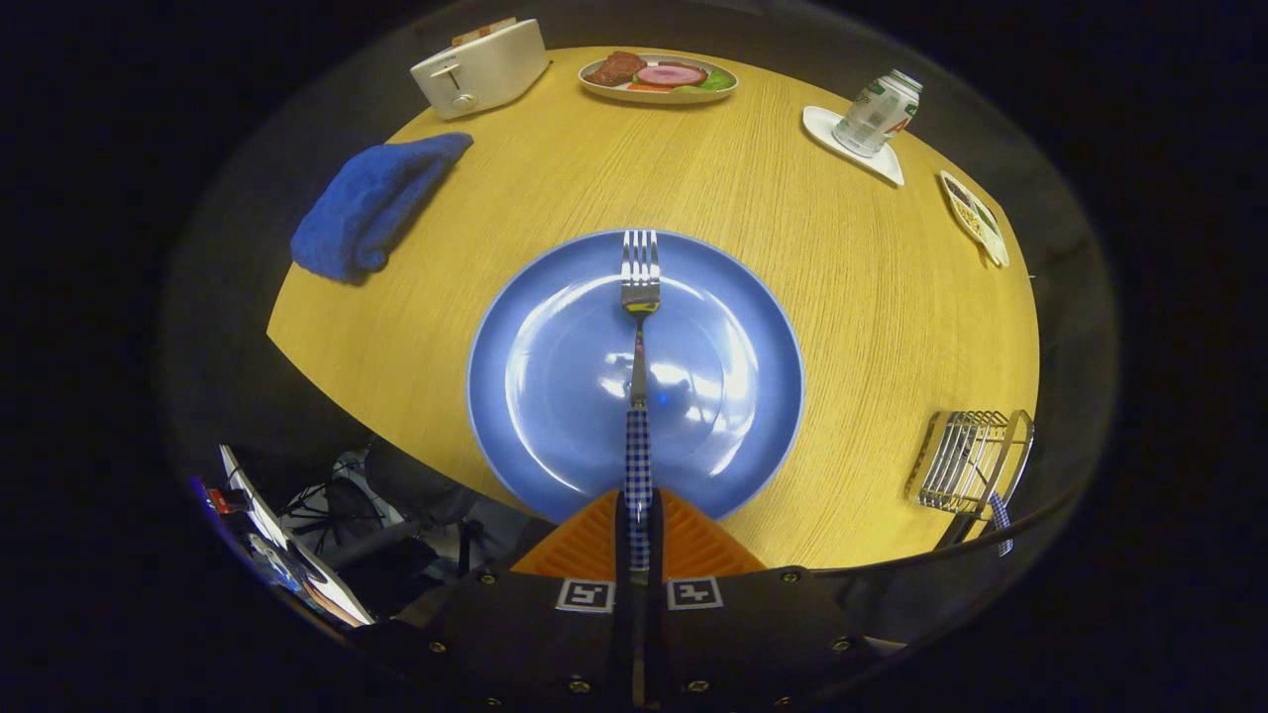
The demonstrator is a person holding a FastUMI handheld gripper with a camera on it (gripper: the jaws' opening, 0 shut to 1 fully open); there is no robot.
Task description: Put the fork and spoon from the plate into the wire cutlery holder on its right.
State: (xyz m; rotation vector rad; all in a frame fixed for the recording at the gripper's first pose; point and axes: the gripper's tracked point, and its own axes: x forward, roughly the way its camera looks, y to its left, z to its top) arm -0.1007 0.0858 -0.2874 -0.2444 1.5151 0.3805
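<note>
Over the round table (842, 297), I hover above the blue plate (535, 396). The wire cutlery holder (966, 460), right of the plate, already seems to hold one checked handle, probably the spoon. My gripper (639, 530) is clamped on the fork (639, 297), still above the plate. I can't read the can's (877, 111) label.

The gripper (639, 530) has both fingers (594, 545) pressed together on the fork's (639, 327) handle.
</note>
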